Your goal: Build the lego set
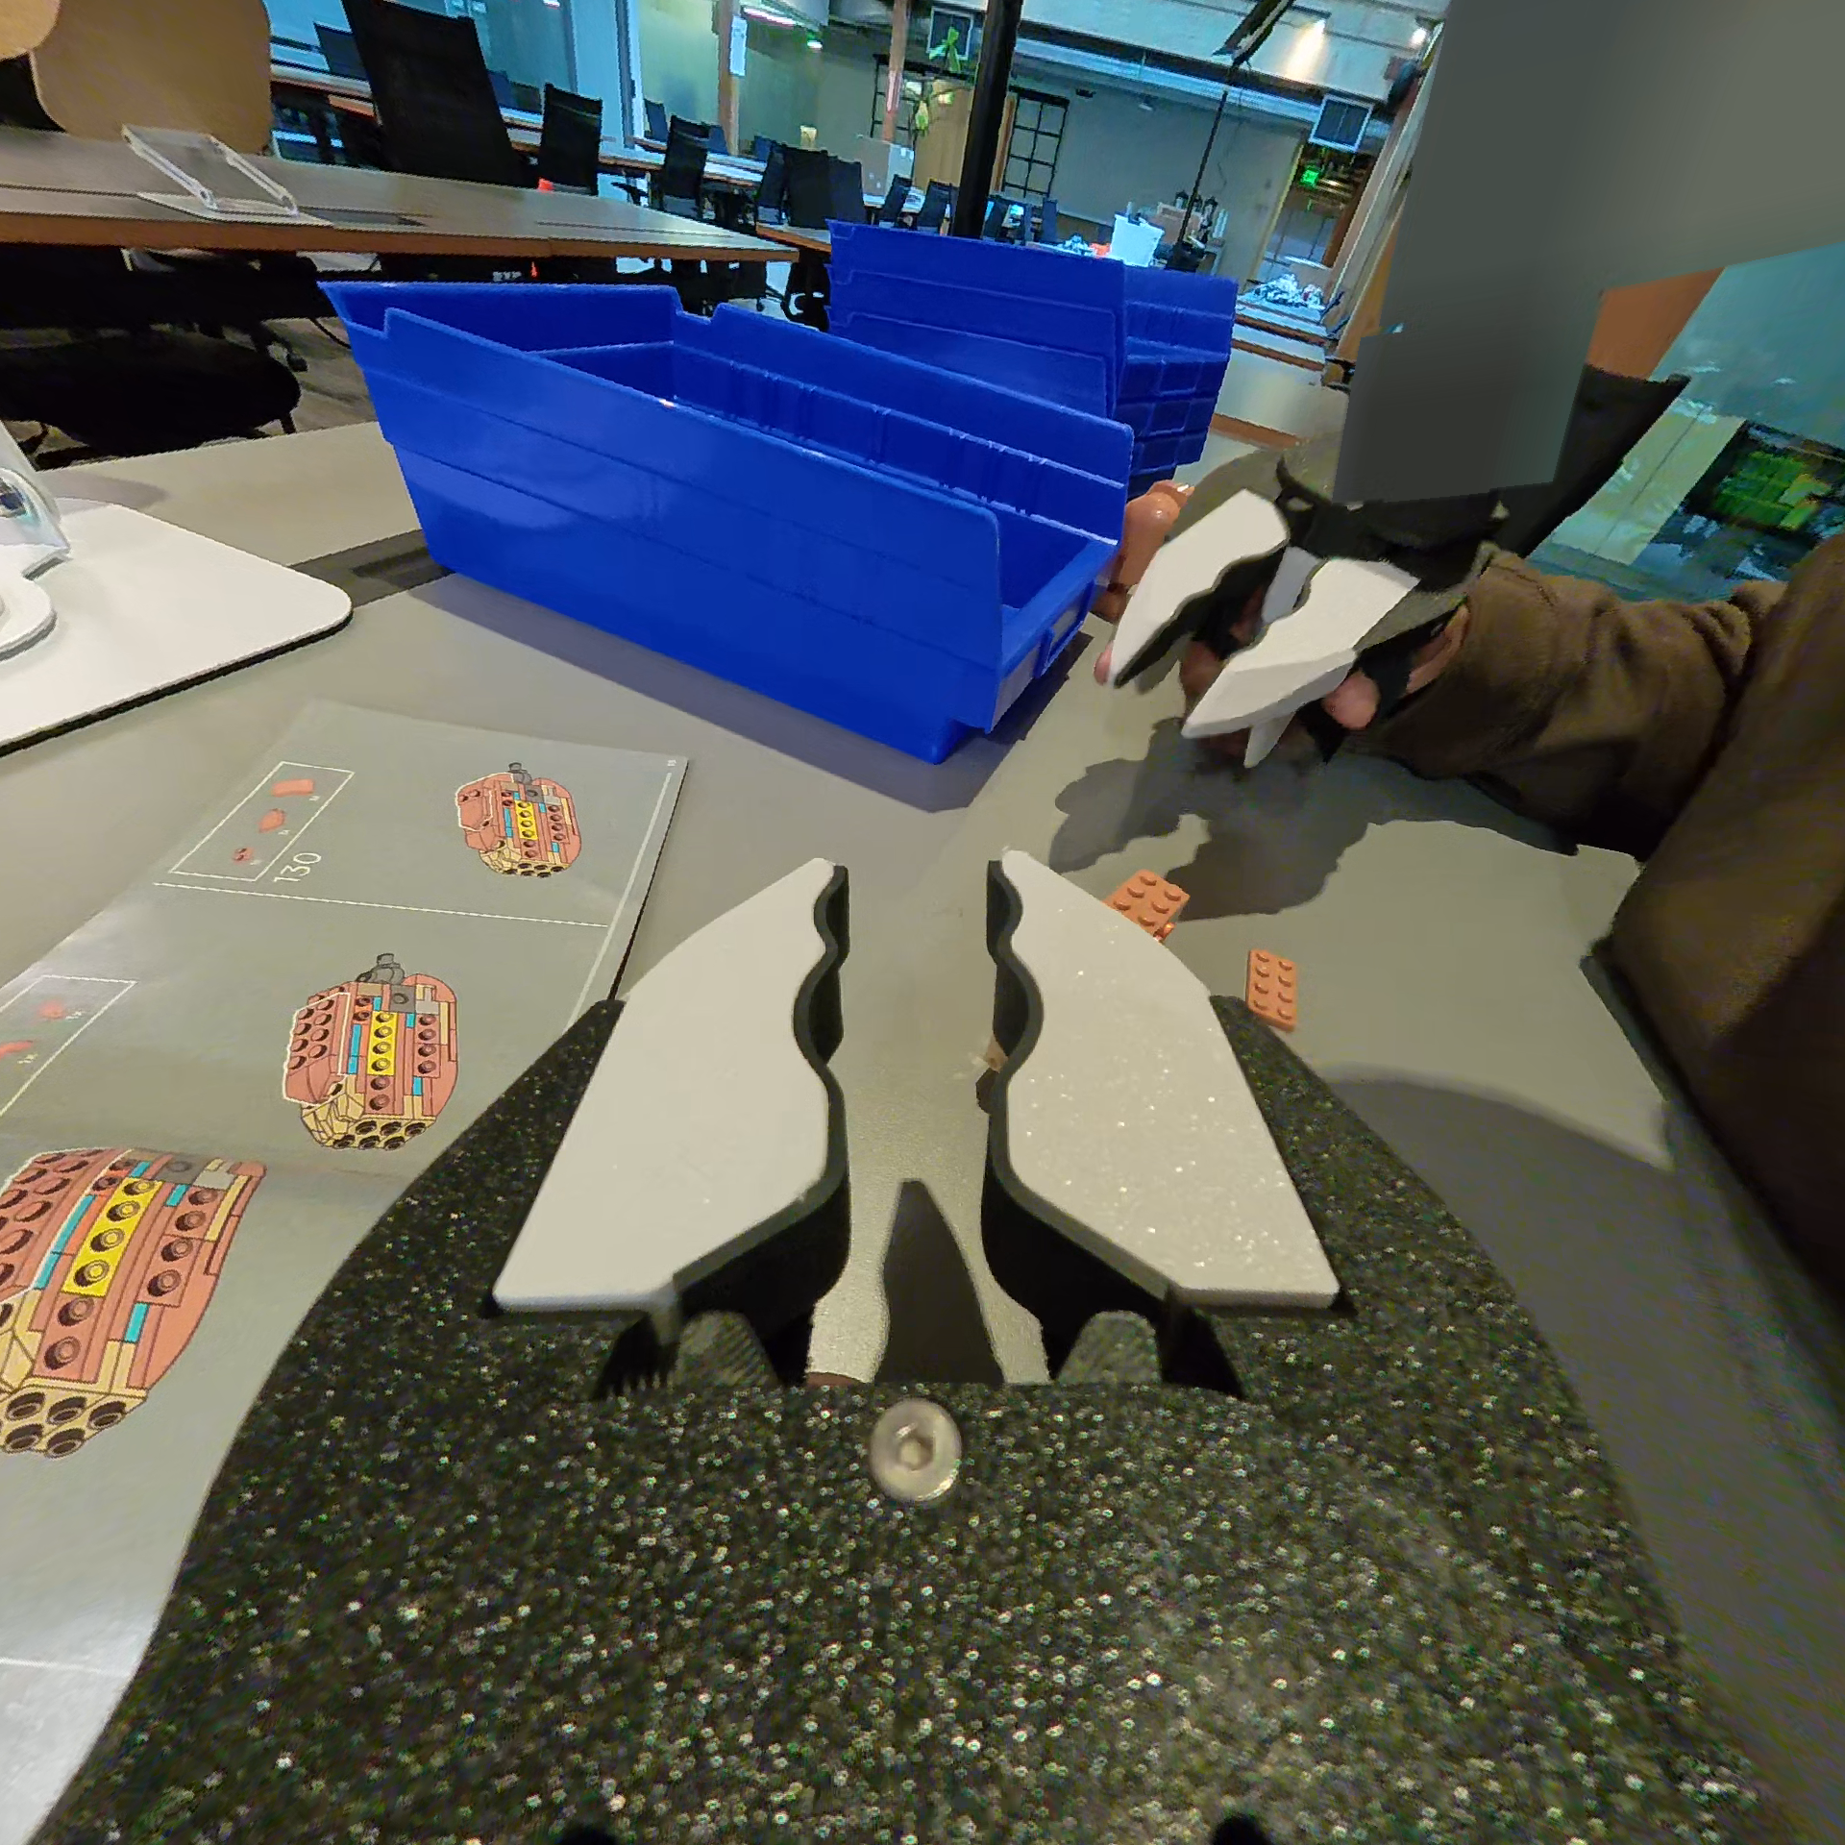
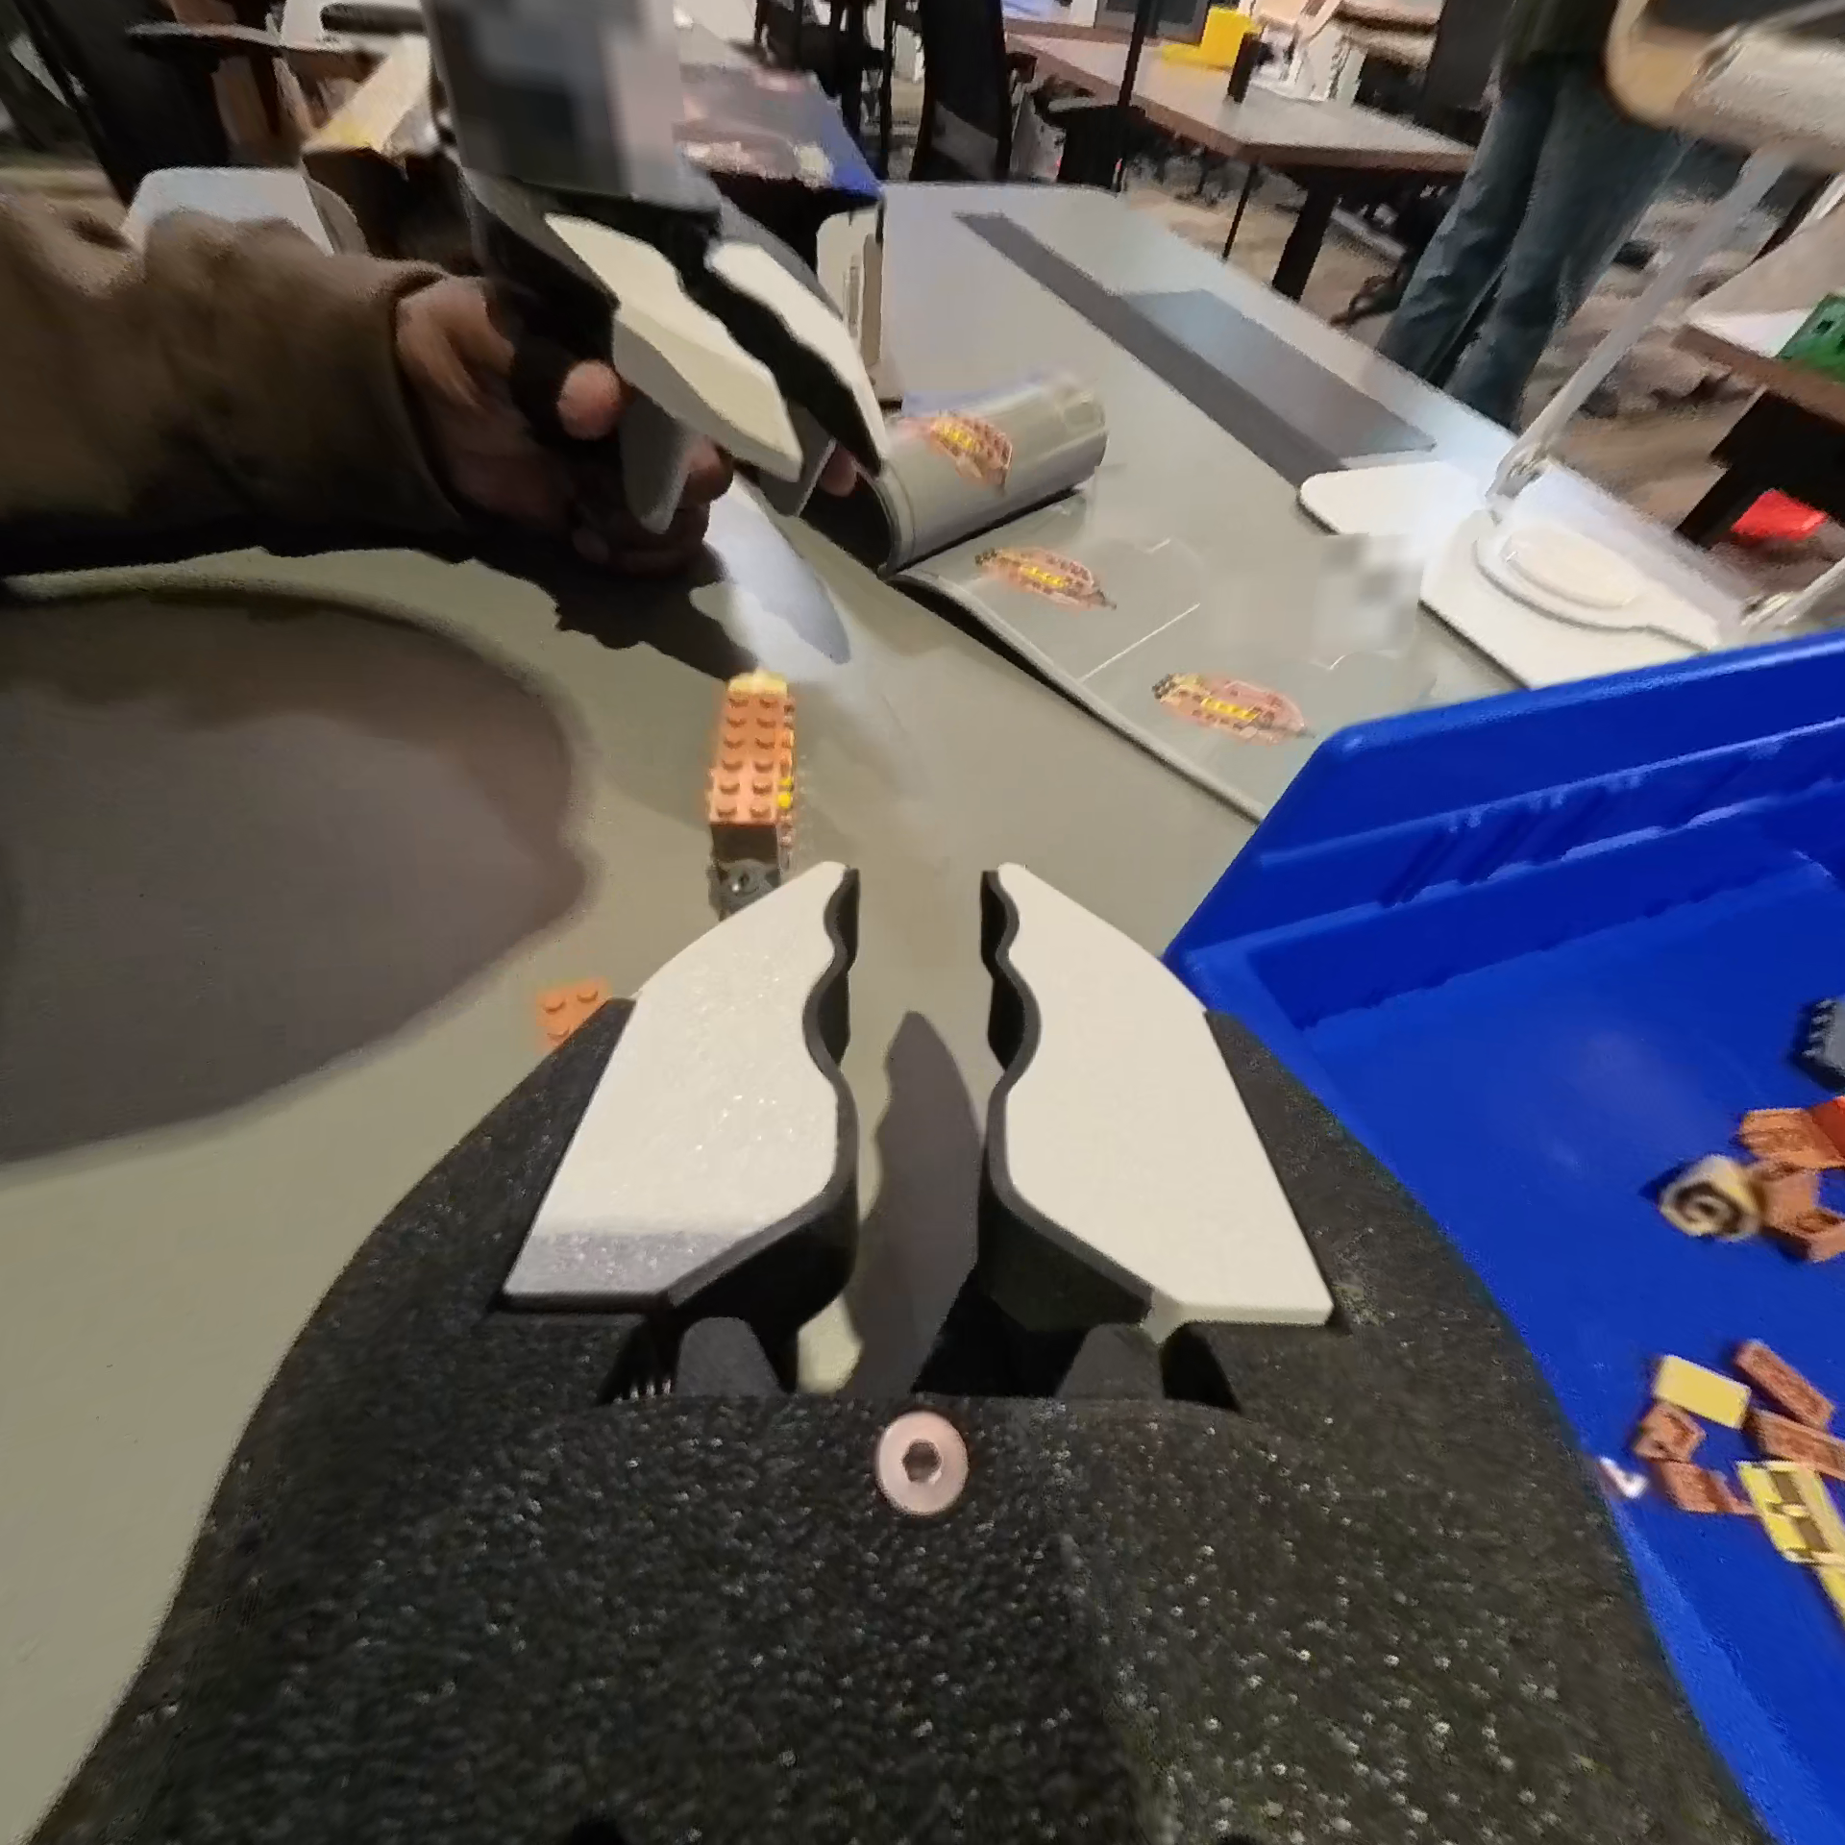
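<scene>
My left gripper [image 1: 917, 879] is open and empty, held above the grey table [image 1: 869, 799]. It also shows in the right wrist view [image 2: 834, 464], near the booklet's curled page. My right gripper [image 2: 919, 879] is open and empty; it shows in the left wrist view [image 1: 1148, 699] beside the blue bin. A long orange-brown lego assembly [image 2: 754, 779] lies on the table just ahead of my right gripper's left finger. Two small orange plates [image 1: 1148, 904] [image 1: 1273, 988] lie right of my left gripper. One orange plate [image 2: 574, 1003] shows beside my right gripper.
An open instruction booklet [image 1: 379, 948] lies at the left. Nested blue bins [image 1: 719, 519] stand behind; the near bin [image 2: 1498, 998] holds several loose bricks [image 2: 1777, 1188]. A white stand base [image 1: 150, 619] sits far left. A brown object [image 1: 1148, 529] stands by the bin's corner. There is about 15 cm between the tips of the two grippers.
</scene>
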`<control>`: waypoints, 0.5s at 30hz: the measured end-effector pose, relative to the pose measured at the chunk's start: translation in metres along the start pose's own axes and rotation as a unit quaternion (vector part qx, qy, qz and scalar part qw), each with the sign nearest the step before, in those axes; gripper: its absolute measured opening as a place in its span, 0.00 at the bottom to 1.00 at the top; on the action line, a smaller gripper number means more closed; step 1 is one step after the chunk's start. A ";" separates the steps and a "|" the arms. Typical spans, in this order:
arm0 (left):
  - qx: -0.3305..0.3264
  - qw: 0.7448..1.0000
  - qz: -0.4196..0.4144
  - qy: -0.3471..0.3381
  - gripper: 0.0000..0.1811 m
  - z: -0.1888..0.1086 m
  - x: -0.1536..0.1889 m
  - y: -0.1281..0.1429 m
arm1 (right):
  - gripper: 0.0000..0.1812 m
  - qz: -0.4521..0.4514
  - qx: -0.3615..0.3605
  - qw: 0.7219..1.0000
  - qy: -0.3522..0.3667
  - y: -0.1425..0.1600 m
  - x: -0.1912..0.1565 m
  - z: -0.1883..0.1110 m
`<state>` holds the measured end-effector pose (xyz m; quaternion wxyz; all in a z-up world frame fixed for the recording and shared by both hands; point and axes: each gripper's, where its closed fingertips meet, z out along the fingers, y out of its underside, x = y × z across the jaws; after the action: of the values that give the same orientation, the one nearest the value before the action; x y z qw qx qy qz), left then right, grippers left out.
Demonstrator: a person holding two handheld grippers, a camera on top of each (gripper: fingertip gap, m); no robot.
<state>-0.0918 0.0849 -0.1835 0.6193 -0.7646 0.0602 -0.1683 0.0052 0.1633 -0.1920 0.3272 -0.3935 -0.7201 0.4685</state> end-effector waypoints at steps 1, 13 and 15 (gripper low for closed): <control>0.000 1.000 0.001 -0.001 0.15 0.000 0.000 0.000 | 0.13 -0.003 0.008 1.000 0.007 -0.006 0.001 -0.002; 0.002 1.000 0.021 -0.010 0.14 0.001 0.004 -0.002 | 0.11 -0.015 0.064 0.996 0.067 -0.032 0.008 -0.006; 0.006 1.000 0.025 -0.012 0.14 0.000 0.004 -0.004 | 0.11 -0.016 0.063 0.995 0.069 -0.032 0.006 -0.003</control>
<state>-0.0884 0.0843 -0.1785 0.6285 -0.7610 0.0706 -0.1444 -0.0031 0.1618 -0.1601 0.4079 -0.3916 -0.6710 0.4796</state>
